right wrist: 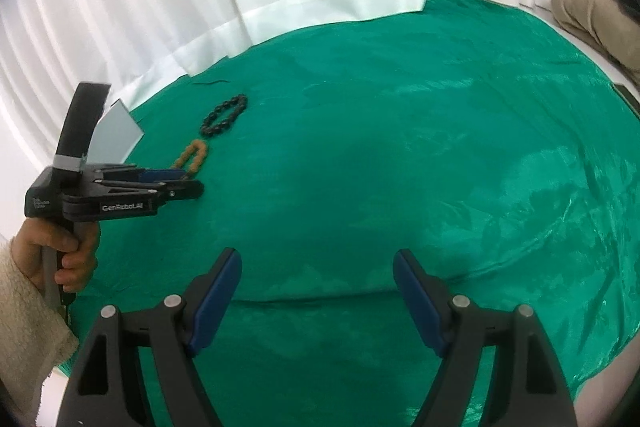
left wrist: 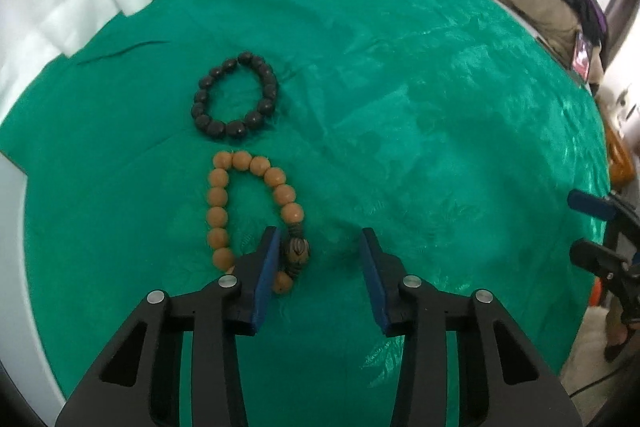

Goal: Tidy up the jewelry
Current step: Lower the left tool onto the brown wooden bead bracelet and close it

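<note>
While the left gripper (left wrist: 320,243) stood spread wide above the green cloth (left wrist: 440,107), its left finger overlapped the near end of the tan bead bracelet (left wrist: 218,203), and the black bead bracelet (left wrist: 236,95) lay just beyond, toward the cloth's far edge. From the right wrist, the right gripper (right wrist: 316,263) hung spread over bare cloth, both bracelets lying well apart near the cloth's left edge.
</note>
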The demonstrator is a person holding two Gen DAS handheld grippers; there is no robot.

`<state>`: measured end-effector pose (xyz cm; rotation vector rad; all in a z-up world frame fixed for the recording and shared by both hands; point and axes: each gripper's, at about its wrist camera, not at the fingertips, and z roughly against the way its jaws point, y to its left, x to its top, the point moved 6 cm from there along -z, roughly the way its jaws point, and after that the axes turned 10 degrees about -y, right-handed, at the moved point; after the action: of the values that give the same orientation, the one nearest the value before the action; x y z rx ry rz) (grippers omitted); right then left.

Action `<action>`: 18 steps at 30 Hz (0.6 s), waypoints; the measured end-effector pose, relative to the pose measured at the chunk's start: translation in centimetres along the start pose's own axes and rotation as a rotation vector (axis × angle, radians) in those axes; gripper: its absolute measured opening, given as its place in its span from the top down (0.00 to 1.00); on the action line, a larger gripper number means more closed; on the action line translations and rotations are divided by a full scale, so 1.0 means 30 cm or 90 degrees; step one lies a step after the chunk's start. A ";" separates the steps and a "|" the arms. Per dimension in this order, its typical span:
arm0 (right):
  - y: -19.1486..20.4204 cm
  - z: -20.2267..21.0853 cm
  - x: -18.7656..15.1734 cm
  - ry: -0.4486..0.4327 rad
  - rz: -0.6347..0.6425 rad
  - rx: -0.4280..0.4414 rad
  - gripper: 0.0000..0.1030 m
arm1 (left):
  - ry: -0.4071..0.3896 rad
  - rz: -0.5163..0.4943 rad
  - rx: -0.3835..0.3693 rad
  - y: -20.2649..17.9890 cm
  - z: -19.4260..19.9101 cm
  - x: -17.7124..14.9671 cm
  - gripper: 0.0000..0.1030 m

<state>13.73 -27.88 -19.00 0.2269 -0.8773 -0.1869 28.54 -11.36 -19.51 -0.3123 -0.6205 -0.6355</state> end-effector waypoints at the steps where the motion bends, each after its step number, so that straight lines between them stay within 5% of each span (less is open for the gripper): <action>1: -0.011 -0.003 0.000 0.001 -0.008 -0.001 0.22 | 0.000 -0.001 -0.001 0.002 0.000 -0.001 0.60; 11: -0.002 0.018 0.014 -0.009 -0.012 0.001 0.22 | 0.017 -0.040 0.018 -0.010 0.004 -0.016 0.60; 15: 0.022 0.019 0.023 -0.007 -0.004 0.009 0.22 | 0.020 -0.023 0.026 -0.003 0.008 -0.018 0.88; 18: 0.028 0.023 0.022 -0.001 0.003 0.015 0.22 | 0.022 0.031 0.008 0.026 0.023 -0.028 0.88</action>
<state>13.68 -27.32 -17.86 0.2468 -0.8826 -0.1716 28.19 -10.07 -19.57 -0.3030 -0.5817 -0.5883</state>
